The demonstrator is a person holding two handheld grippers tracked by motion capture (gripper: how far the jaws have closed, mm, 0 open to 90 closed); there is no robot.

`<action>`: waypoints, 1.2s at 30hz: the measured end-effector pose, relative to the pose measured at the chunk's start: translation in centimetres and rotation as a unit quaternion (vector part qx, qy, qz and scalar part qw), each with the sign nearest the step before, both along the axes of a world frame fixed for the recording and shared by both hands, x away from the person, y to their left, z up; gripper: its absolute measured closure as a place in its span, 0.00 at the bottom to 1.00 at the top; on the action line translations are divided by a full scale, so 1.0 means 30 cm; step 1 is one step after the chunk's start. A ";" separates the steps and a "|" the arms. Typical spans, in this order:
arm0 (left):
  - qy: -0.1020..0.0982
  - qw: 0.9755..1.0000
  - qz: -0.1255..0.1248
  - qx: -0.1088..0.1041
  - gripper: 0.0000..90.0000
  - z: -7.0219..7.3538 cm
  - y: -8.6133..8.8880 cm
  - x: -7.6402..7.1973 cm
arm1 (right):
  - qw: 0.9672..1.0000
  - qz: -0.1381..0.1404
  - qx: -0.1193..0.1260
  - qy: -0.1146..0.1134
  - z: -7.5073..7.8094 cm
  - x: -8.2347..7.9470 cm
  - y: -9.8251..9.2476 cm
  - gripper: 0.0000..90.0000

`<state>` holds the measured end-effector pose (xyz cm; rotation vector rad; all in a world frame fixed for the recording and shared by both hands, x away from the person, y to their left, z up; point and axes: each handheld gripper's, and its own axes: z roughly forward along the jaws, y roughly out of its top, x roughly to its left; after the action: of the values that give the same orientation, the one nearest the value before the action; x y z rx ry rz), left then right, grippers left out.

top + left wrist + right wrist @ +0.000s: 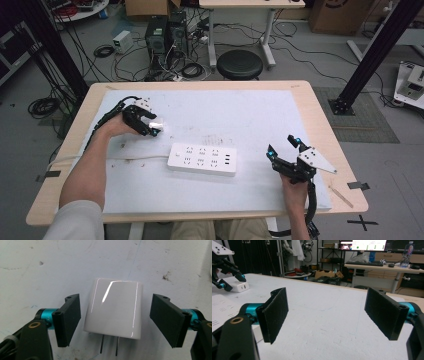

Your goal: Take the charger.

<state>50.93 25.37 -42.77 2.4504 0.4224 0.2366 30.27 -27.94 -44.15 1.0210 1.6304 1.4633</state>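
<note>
White and glossy, a small charger [113, 311] with two metal prongs lies on the white sheet [240, 112] toward the table's left side, between the jaws of the left gripper [116, 318], which stand apart on either side of it without touching. A white power strip [202, 158] lies mid-table, well apart from the right gripper [285, 146], whose jaws are spread wide around nothing.

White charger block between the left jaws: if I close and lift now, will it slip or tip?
The charger looks glossy, judging by the streak of glare across it, so it may slide on the pads. It seems rigid and probably light. Its flat sides suit the left gripper, whose jaws stand open with a gap each side.
</note>
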 end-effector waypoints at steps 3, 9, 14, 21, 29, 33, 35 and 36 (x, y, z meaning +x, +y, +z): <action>0.002 1.000 0.003 0.001 0.30 -0.006 -0.003 0.001 | 1.000 -0.001 0.000 0.000 0.000 0.000 0.000 0.22; 0.002 1.000 -0.001 0.005 0.35 -0.012 -0.008 0.007 | 1.000 -0.002 -0.001 0.000 0.000 0.000 0.001 0.22; 0.008 1.000 -0.001 0.000 0.38 -0.016 -0.006 0.009 | 1.000 -0.003 -0.001 0.000 0.000 0.000 0.002 0.22; 0.010 1.000 0.002 -0.003 0.46 -0.014 -0.003 0.009 | 1.000 -0.003 -0.004 0.001 0.000 0.000 0.003 0.22; 0.018 0.999 0.041 -0.017 0.47 -0.015 -0.002 -0.001 | 1.000 -0.003 -0.004 0.002 0.000 0.000 0.004 0.22; 0.017 0.998 0.061 -0.030 0.47 -0.013 -0.001 -0.009 | 1.000 -0.001 -0.005 0.001 0.000 0.001 0.002 0.22; 0.010 0.996 0.076 -0.034 0.47 0.000 -0.001 -0.021 | 1.000 -0.002 -0.003 0.002 0.001 0.001 0.001 0.22; 0.010 0.996 0.082 -0.036 0.47 0.006 -0.004 -0.027 | 1.000 -0.002 -0.003 0.002 0.001 0.001 0.001 0.22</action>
<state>50.12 25.24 -42.60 2.3518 0.6311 0.2621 30.30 -27.92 -44.13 1.0236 1.6332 1.4542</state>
